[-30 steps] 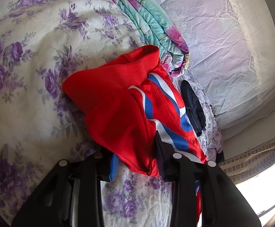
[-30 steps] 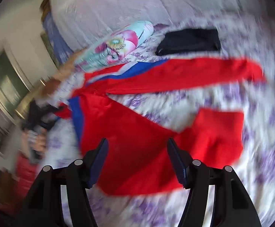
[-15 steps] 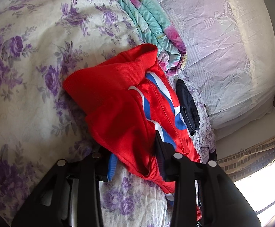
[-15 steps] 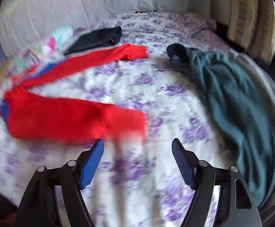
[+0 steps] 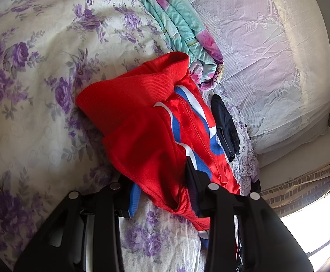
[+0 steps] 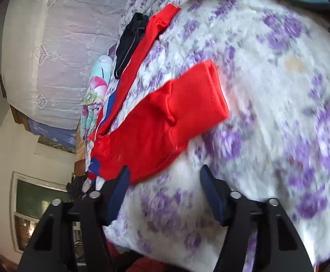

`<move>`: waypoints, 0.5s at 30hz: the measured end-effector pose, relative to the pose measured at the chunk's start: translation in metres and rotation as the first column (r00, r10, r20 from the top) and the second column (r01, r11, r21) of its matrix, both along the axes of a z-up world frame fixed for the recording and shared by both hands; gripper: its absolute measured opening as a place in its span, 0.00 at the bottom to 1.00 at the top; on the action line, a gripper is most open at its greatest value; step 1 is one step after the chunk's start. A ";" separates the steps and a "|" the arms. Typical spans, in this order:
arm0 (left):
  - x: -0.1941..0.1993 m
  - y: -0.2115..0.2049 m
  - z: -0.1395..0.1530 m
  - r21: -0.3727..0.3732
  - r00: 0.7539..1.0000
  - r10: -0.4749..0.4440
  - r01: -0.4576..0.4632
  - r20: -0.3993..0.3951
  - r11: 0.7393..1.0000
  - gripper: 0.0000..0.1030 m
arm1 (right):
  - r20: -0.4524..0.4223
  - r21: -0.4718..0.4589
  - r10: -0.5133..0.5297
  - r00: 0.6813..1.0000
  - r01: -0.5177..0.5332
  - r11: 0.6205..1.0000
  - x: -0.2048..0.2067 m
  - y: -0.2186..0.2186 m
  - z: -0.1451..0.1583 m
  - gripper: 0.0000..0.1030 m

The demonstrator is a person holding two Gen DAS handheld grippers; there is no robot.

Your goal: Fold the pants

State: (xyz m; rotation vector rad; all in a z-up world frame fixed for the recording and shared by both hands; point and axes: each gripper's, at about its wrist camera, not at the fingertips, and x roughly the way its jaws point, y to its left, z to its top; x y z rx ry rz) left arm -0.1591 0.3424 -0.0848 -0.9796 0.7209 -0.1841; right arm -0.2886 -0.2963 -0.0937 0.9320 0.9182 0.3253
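The red pants [image 5: 142, 122] lie spread on the bed [image 5: 28, 113], waist end bunched. The left gripper [image 5: 162, 185] pinches the waist cloth. The right gripper [image 6: 162, 192] has just been closing, with nothing between its jaws. Probably the step is bringing the legs together; next the right gripper must catch the near leg [image 6: 176, 113].

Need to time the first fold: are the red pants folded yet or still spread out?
Spread, not folded. The red pants lie with both legs splayed apart on the floral bedsheet; the waist end is bunched in the left claw.
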 end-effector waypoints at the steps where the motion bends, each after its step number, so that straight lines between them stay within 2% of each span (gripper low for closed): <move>1: 0.000 0.000 0.000 0.004 1.000 -0.001 0.001 -0.001 1.000 0.33 | 0.023 0.006 -0.004 1.000 0.004 1.000 0.006 0.003 -0.001 0.50; 2: 0.000 0.000 0.000 0.009 1.000 -0.002 0.002 -0.003 1.000 0.33 | 0.038 0.006 -0.007 0.999 0.006 1.000 0.013 0.006 -0.004 0.45; 3: 0.000 -0.001 0.000 0.013 1.000 -0.003 0.003 -0.004 1.000 0.33 | 0.045 0.007 -0.009 0.999 0.009 1.000 0.018 0.007 -0.007 0.35; 4: 0.001 -0.001 0.001 0.015 1.000 -0.004 0.004 -0.006 1.000 0.32 | 0.051 0.015 -0.013 0.999 0.013 1.000 0.024 0.009 -0.012 0.19; 5: 0.001 -0.001 0.000 0.016 1.000 -0.004 0.005 -0.010 1.000 0.32 | 0.057 0.027 -0.014 0.998 0.012 1.000 0.032 0.009 -0.015 0.15; 7: 0.001 0.001 0.000 -0.006 1.000 -0.011 0.011 -0.023 1.000 0.30 | 0.080 0.024 -0.015 0.997 0.013 1.000 0.045 0.006 -0.016 0.13; 9: -0.001 0.003 0.000 -0.043 0.998 -0.024 0.021 -0.053 0.999 0.24 | 0.115 -0.019 -0.002 0.993 0.004 1.000 0.052 0.002 -0.006 0.12; 12: -0.011 0.003 0.007 -0.092 0.996 -0.049 0.042 -0.073 0.995 0.18 | 0.163 -0.012 -0.022 0.986 0.024 1.000 0.063 -0.019 0.019 0.10; 15: -0.026 -0.007 0.026 -0.096 0.994 -0.092 0.085 -0.067 0.992 0.14 | 0.223 -0.036 -0.044 0.974 0.053 0.998 0.065 -0.042 0.047 0.09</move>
